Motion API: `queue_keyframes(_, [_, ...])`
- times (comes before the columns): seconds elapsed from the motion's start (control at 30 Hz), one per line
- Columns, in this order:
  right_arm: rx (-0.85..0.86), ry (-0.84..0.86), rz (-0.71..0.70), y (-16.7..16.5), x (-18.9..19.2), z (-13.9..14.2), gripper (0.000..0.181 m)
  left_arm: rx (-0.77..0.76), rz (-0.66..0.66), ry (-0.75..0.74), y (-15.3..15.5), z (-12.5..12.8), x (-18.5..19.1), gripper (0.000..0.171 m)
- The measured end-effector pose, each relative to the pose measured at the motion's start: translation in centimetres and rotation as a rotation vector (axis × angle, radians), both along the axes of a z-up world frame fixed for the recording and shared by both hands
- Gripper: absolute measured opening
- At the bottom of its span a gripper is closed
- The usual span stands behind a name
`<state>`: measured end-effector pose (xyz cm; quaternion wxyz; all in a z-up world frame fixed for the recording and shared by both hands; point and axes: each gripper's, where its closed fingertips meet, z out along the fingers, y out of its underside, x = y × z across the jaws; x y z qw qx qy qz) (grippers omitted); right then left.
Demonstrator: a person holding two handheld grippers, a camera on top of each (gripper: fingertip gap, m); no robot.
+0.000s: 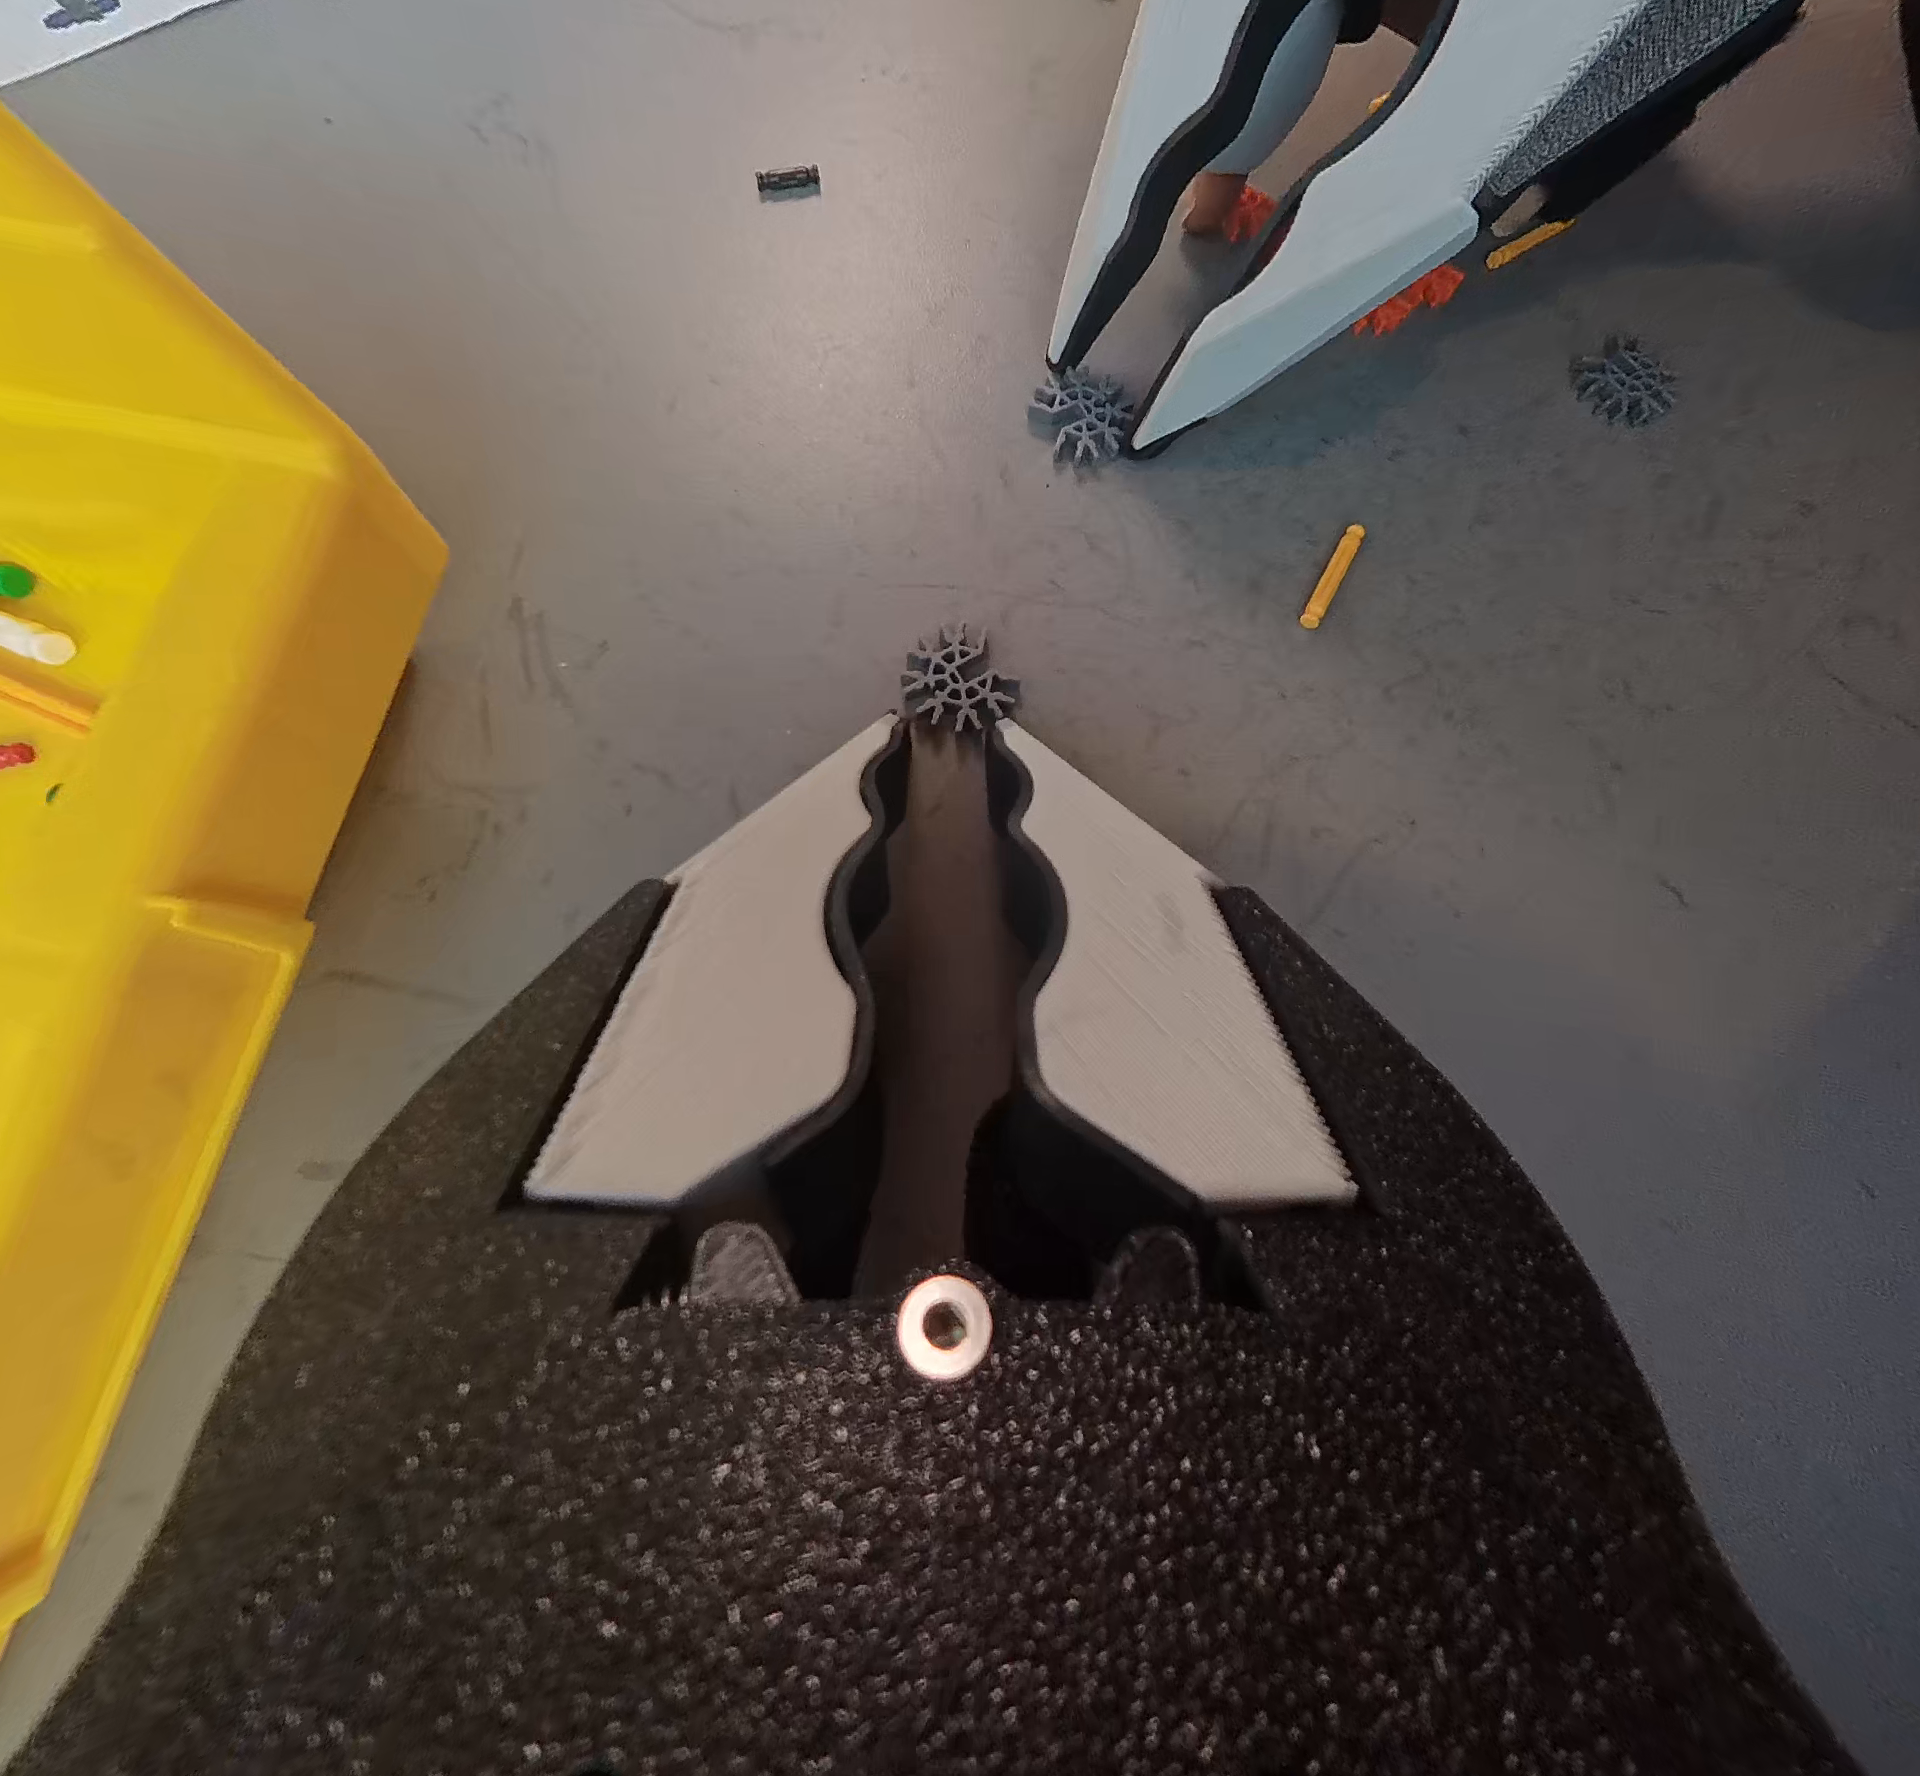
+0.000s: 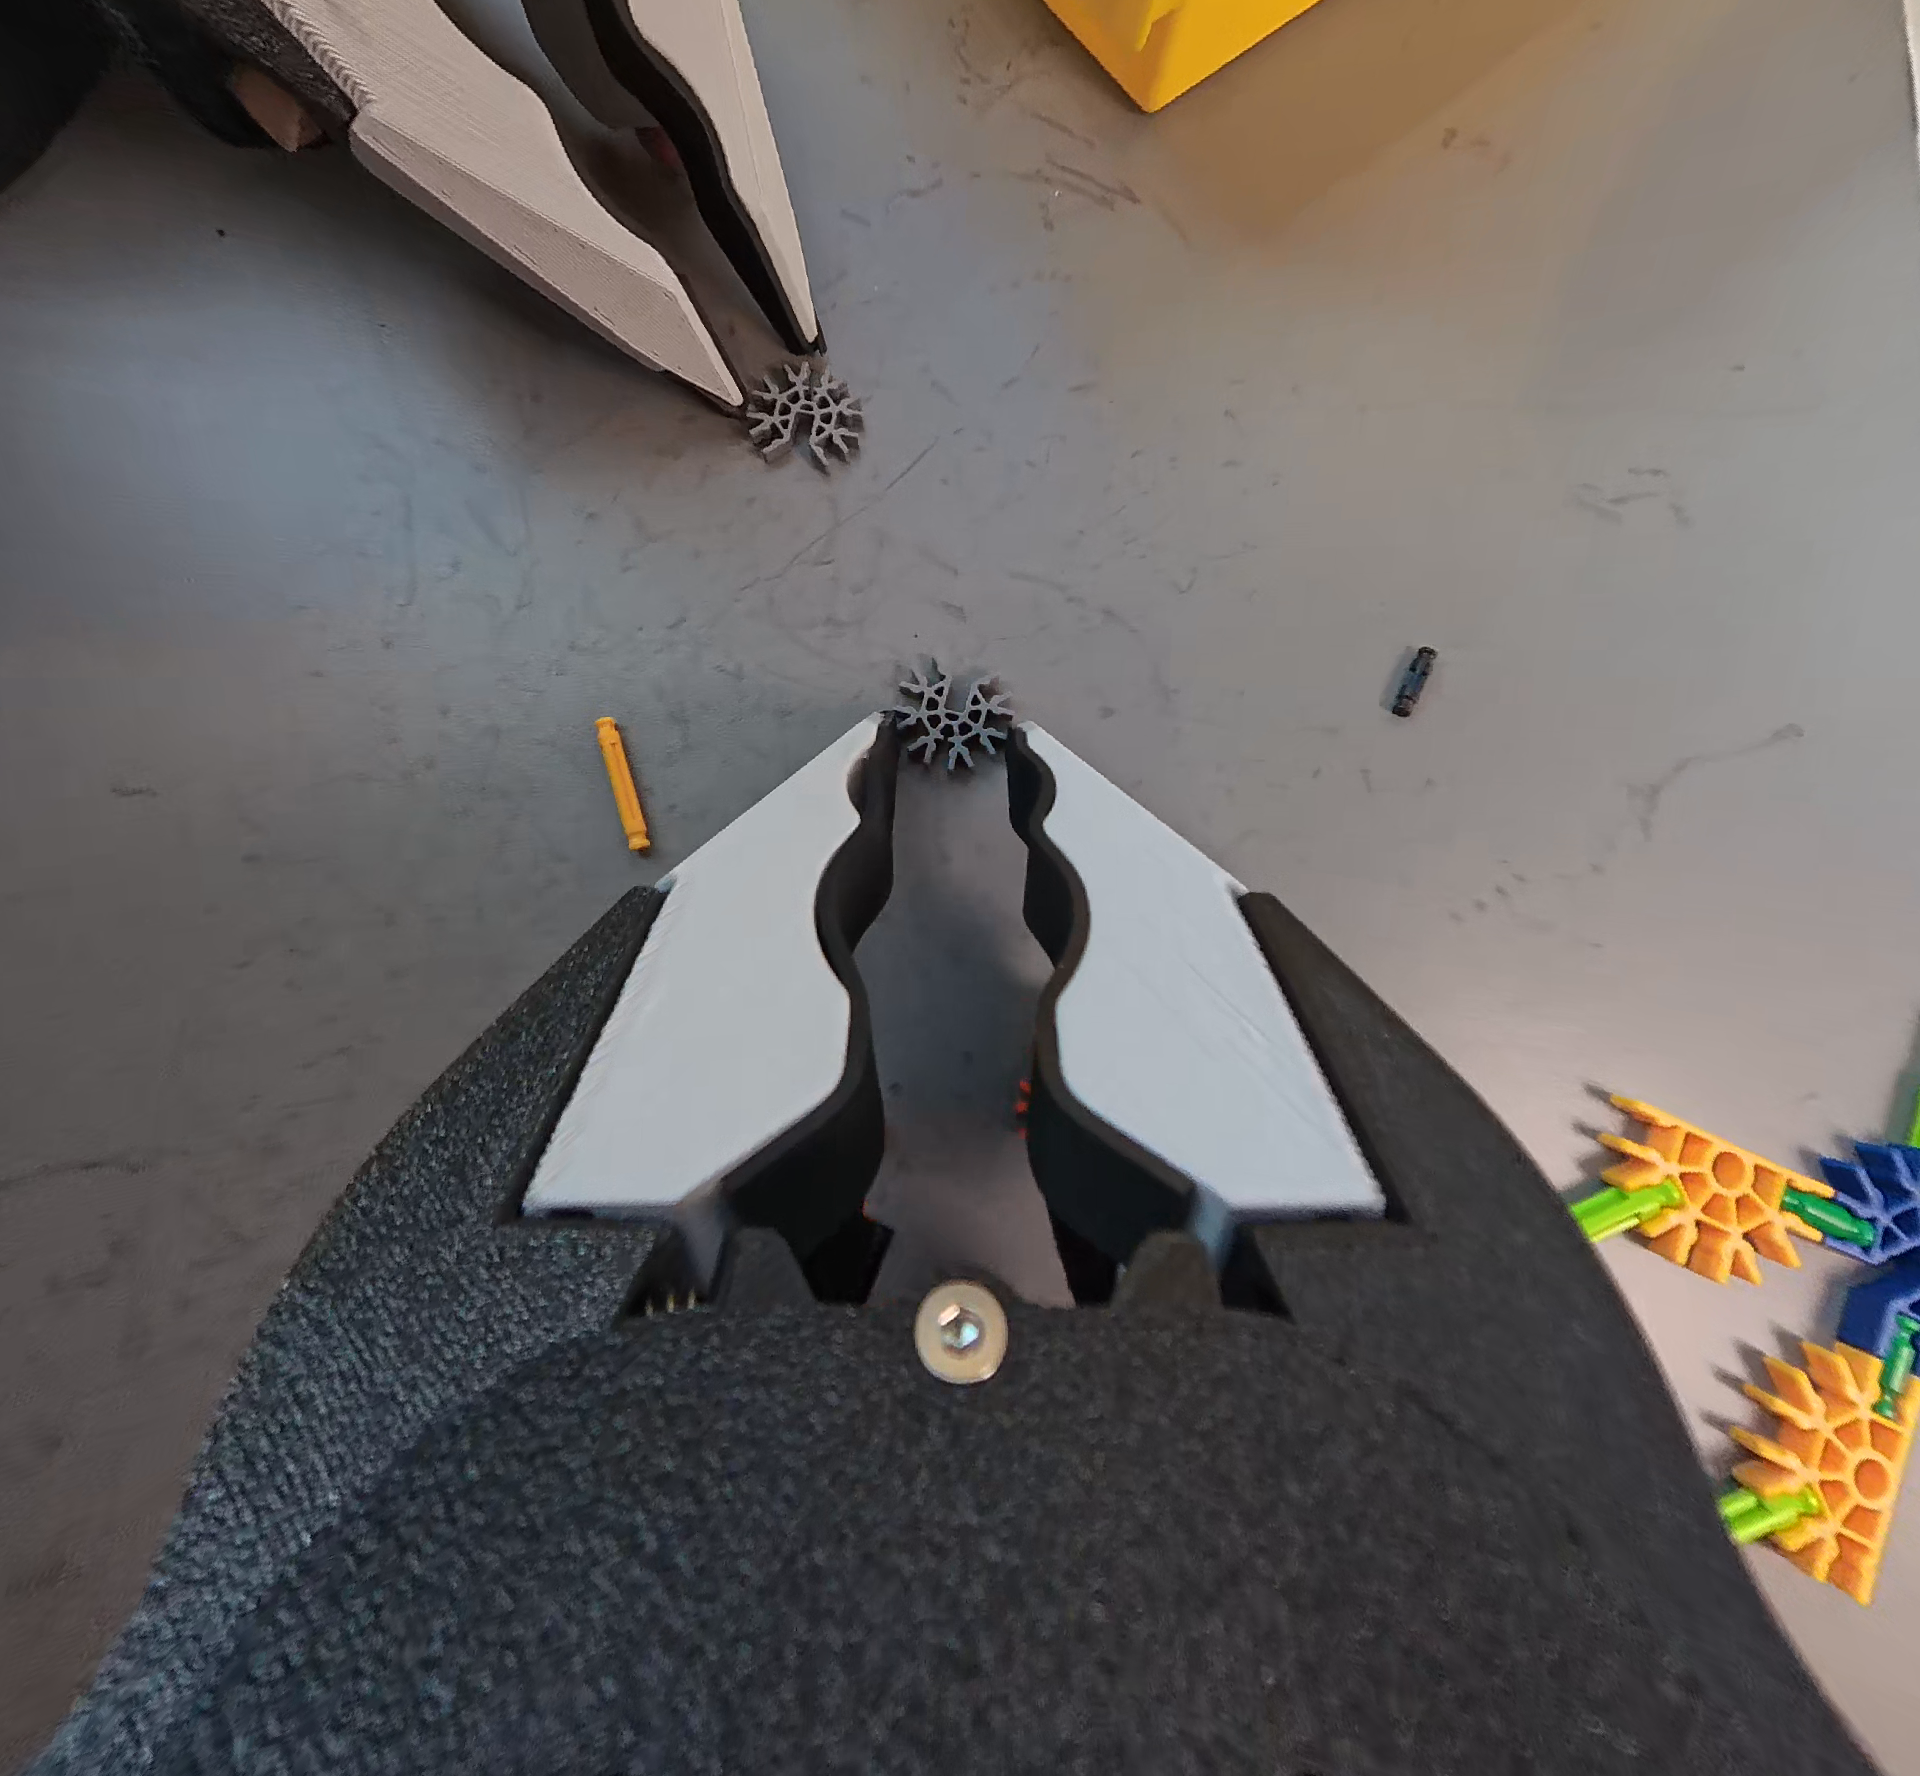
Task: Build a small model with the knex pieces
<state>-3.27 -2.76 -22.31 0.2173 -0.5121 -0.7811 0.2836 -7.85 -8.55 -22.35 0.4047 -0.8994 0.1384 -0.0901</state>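
Left wrist view: fingers (image 1: 902,739) pinch grey connector (image 1: 958,682).

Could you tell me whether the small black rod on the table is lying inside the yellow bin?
No, the small black rod lies on the bare grey table, well apart from the yellow bin.

Grey snowflake connectors (image 1: 960,679), yellow bin (image 1: 156,583), dark-grey table (image 1: 727,376).

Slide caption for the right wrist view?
Right gripper pinches a grey snowflake connector on the grey table.
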Motion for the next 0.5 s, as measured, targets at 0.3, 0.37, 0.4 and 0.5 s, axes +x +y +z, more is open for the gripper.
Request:
queue_keyframes(0.3, [0.014,0.036,0.023,0.0,0.1,0.1,0.018,-0.012,-0.029,-0.012,-0.3,0.0,0.6,0.01])
queue_keyframes(0.37, [0.012,0.042,0.025,0.0,0.1,0.1,0.018,-0.014,-0.043,-0.013,-0.4,0.0,0.8,0.011])
queue_keyframes(0.4, [0.011,0.044,0.025,0.1,0.1,0.1,0.018,-0.014,-0.047,-0.014,-0.4,0.0,0.9,0.012])
queue_keyframes(0.5, [0.01,0.051,0.027,0.1,0.1,0.1,0.018,-0.021,-0.058,-0.038,-0.6,0.1,1.1,0.014])
